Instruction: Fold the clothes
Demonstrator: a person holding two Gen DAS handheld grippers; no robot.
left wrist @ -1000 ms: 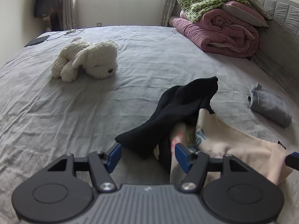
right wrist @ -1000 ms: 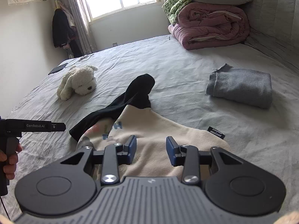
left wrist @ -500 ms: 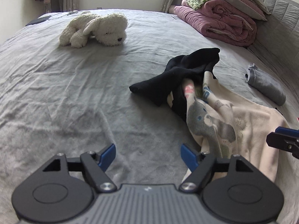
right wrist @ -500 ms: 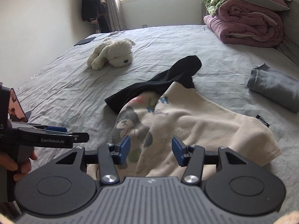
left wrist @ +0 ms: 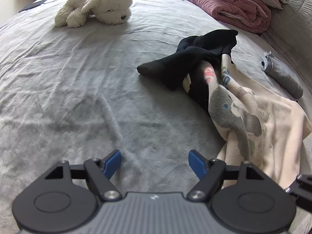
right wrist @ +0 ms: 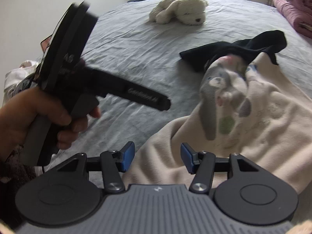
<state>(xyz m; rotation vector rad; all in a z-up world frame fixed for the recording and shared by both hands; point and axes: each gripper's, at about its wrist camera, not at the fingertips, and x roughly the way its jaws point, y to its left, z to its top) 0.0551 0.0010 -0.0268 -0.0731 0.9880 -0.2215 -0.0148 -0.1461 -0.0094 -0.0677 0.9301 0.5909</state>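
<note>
L gripper [right wrist: 164,104] body reads "GenRobot.AI", blurred; cream top [right wrist: 253,117] print illegible.

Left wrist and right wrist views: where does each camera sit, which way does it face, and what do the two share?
Left wrist: sits behind the open left gripper, low over the grey bed, facing the plush dog and pink quilt; only its own fingers show.
Right wrist: sits behind the open right gripper above the cream sweatshirt, facing across the bed; a hand holding the left gripper shows at left.
Shared: plush dog, black garment, cream sweatshirt.
</note>
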